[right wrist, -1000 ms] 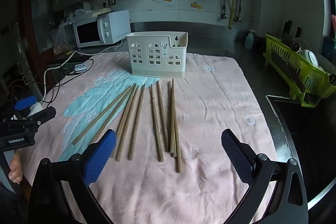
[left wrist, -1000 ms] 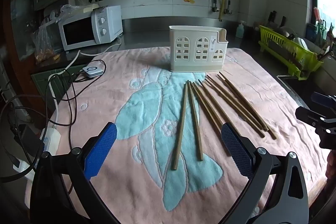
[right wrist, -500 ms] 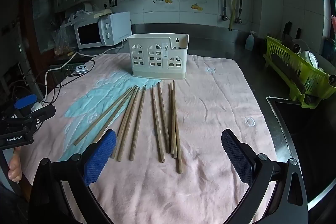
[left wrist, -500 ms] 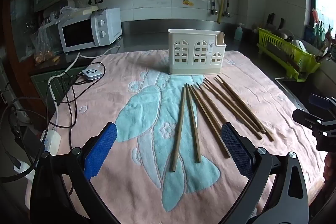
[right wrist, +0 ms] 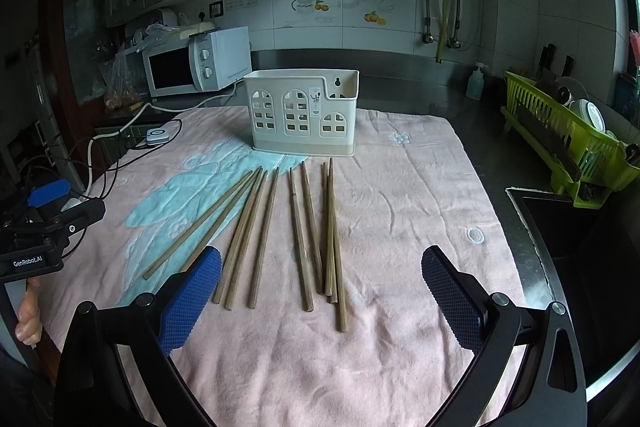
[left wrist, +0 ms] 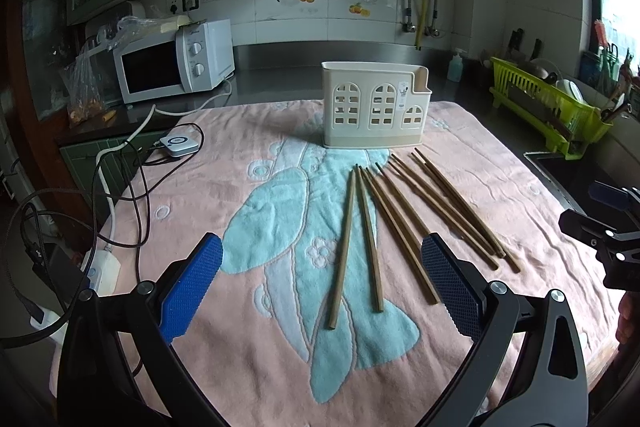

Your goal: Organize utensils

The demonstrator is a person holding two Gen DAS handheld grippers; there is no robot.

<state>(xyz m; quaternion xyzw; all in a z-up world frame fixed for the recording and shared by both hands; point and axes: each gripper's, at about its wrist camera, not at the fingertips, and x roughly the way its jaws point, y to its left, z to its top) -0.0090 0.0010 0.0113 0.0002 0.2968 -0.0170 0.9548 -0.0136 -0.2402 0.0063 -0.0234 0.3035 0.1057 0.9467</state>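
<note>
A pink towel [left wrist: 460,155] with a pale blue pattern covered the table. On it stood a cream utensil holder [left wrist: 376,105] at the far side, upright. Just in front of it lay brown chopsticks [right wrist: 298,227], fanned out flat on the towel, some touching. A small white device [left wrist: 179,143] and cables [left wrist: 132,187] lay at the towel's left edge.

My left wrist view looks forward and slightly down from the near left edge of the pink and teal towel [left wrist: 460,155]. My right wrist view looks the same way from the near right. Both share the brown wooden chopsticks [left wrist: 362,239] [right wrist: 298,227] and the cream plastic utensil holder [left wrist: 376,107] [right wrist: 302,115] farther back.
</note>
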